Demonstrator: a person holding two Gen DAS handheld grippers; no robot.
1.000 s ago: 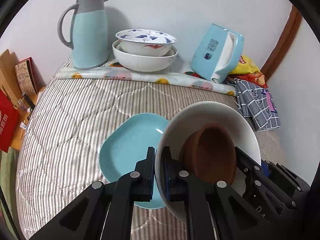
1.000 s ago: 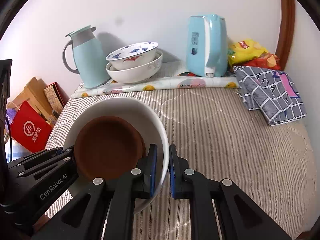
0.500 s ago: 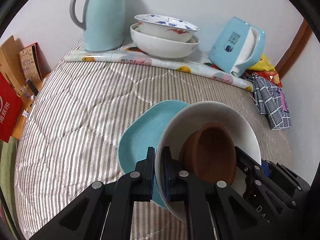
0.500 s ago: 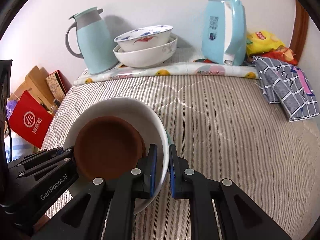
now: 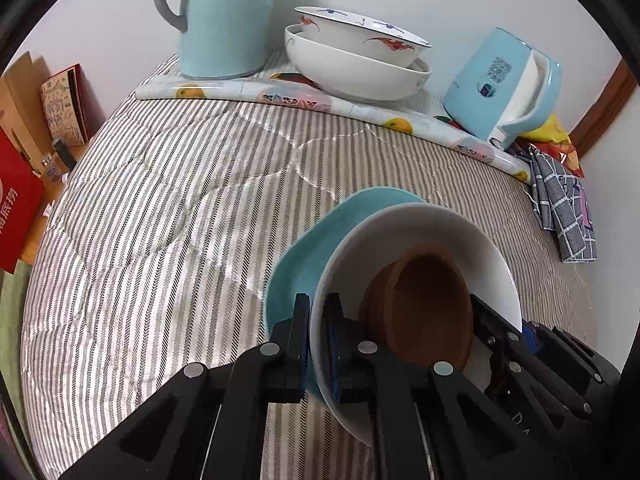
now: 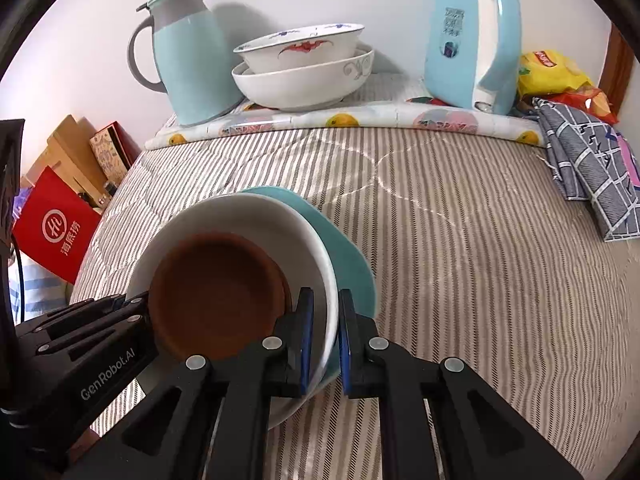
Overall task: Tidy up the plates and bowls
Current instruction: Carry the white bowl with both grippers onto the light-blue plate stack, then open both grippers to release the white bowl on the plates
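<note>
White bowl [image 6: 256, 216] – tilted | brown bowl [image 6: 218, 292] inside | teal plate [image 6: 348, 252] beneath

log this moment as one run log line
left gripper: shut on white bowl rim | right gripper: shut on opposite rim | brown bowl nested inside | teal plate beneath

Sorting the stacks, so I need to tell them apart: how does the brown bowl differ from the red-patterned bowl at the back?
The brown bowl is plain, dark and smaller; the red-patterned bowl is white with red and blue motifs. The brown one nests in a held white bowl; the patterned one nests in a white bowl on the mat. Both sit upright, nested.
</note>
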